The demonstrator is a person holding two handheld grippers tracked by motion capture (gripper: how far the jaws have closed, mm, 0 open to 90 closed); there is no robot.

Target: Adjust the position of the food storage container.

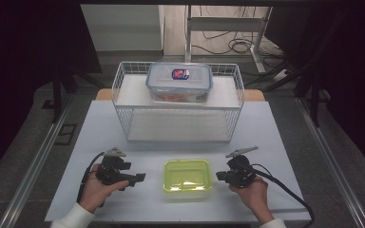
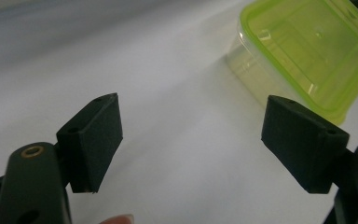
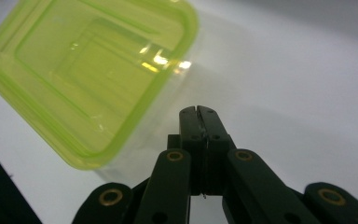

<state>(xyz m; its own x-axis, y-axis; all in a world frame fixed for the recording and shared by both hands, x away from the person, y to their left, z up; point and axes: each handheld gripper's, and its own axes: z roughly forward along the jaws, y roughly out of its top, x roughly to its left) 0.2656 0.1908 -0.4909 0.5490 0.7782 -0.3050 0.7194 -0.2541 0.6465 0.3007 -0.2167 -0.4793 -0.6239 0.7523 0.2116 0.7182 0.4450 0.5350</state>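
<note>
Two grippers flank a glossy square green-lidded tub — left jaws wide, right jaws pressed together.

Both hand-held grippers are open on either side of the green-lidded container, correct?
Not quite: the right hand-held gripper is shut, its jaws pressed together in the right gripper view. The left hand-held gripper is open, and they do flank the green-lidded container.
</note>
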